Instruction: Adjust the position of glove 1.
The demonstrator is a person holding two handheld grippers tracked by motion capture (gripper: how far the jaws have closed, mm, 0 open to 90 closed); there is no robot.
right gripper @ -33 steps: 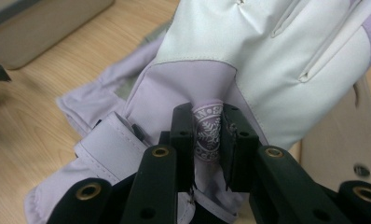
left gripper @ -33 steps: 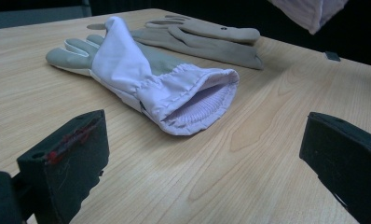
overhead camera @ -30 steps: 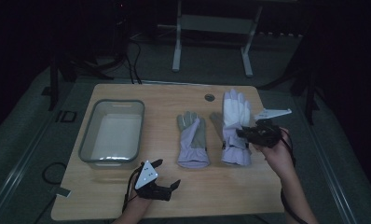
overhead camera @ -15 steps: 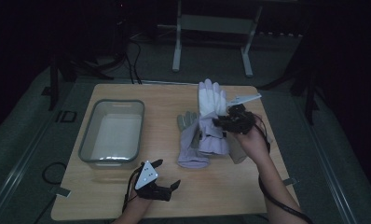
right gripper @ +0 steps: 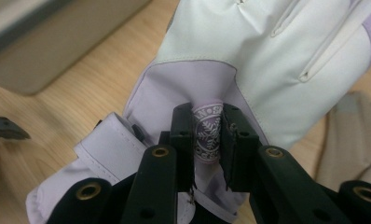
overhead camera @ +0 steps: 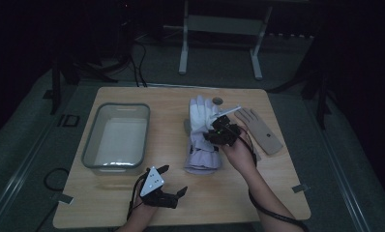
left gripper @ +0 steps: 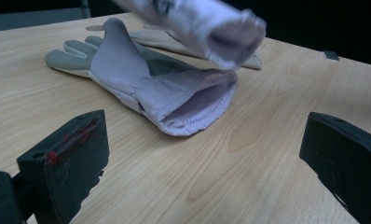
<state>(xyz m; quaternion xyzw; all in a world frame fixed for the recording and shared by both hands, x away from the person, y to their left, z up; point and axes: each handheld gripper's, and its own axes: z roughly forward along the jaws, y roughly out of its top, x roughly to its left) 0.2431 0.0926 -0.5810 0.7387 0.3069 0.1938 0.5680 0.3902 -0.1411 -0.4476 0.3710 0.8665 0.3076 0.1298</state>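
Observation:
My right gripper [overhead camera: 213,136] [right gripper: 207,127] is shut on a lavender snowflake tab of a white-and-lavender glove [overhead camera: 200,112] [right gripper: 267,42]. It holds that glove just above a second lavender glove [overhead camera: 202,162] [left gripper: 141,79], which lies grey palm up on the table with its cuff open toward my left gripper. The held glove [left gripper: 197,21] shows blurred at the top of the left gripper view. My left gripper [overhead camera: 173,180] [left gripper: 207,149] rests near the table's front edge. Its jaws are wide open and hold nothing.
A clear plastic bin [overhead camera: 91,145] stands on the left of the wooden table [overhead camera: 258,193]. A flat beige glove [overhead camera: 260,130] [left gripper: 249,60] lies to the right of the gloves. Metal stand legs [overhead camera: 219,29] are on the floor beyond the table.
My right gripper has carried the white glove leftward, from the table's right side to above the grey-palmed glove. This uncovered the beige glove. The left gripper has not moved.

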